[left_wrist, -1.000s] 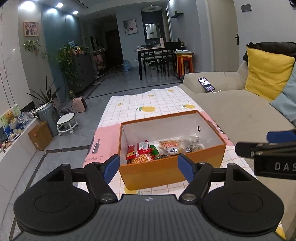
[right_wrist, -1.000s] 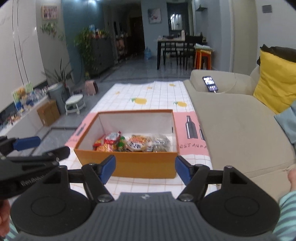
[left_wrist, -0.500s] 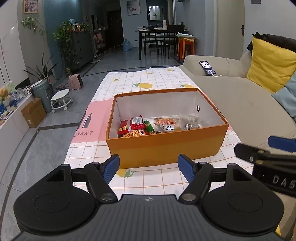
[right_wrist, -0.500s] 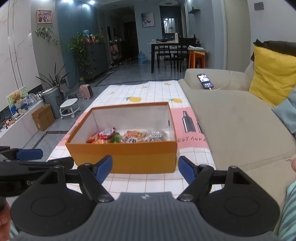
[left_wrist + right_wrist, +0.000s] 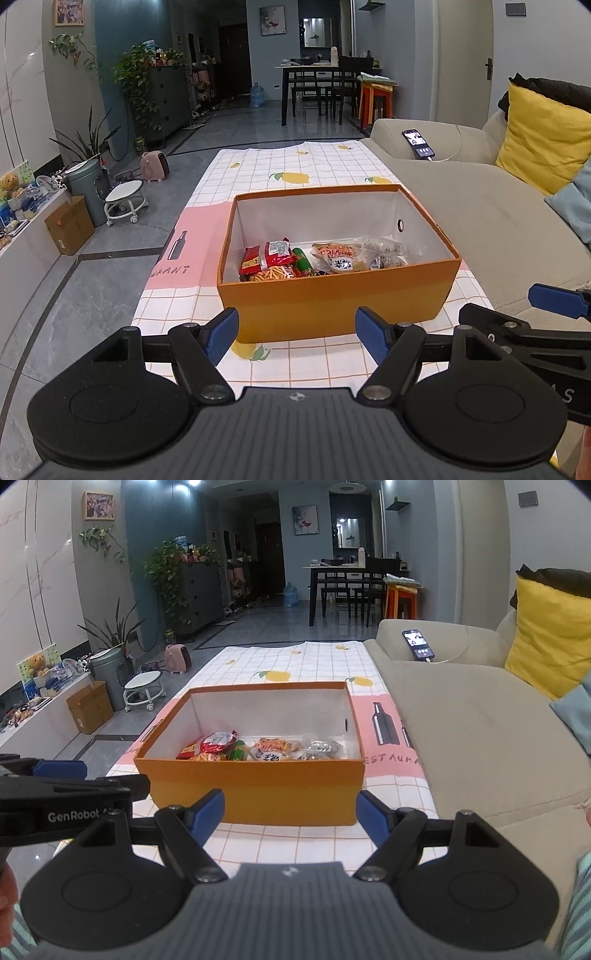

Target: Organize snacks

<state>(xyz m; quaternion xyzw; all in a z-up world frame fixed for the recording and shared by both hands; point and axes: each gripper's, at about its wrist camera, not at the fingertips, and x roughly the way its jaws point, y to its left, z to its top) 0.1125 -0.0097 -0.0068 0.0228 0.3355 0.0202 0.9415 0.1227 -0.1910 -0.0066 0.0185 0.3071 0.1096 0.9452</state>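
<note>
An open orange box [image 5: 332, 306] [image 5: 258, 790] stands on the checked tablecloth. Inside lie several snack packs: a red pack [image 5: 267, 254] [image 5: 218, 742], a green one [image 5: 303, 262], an orange-and-white bag [image 5: 336, 254] [image 5: 275, 747] and a clear silvery pack [image 5: 384, 251] [image 5: 321, 747]. My left gripper [image 5: 297, 334] hovers in front of the box's near wall, open and empty. My right gripper [image 5: 290, 814] does the same a little to the right, also open with nothing between its blue pads. Each gripper shows at the edge of the other's view.
A beige sofa [image 5: 480, 221] runs along the table's right side, with a phone [image 5: 418, 143] on its arm and a yellow cushion [image 5: 543, 144]. To the left are bare floor, a cardboard box [image 5: 70, 230], a small wheeled stool [image 5: 123, 201] and plants.
Both views have dipped and levelled, so the box now sits higher and squarer in them. The snacks and box have not moved. Both grippers stayed open.
</note>
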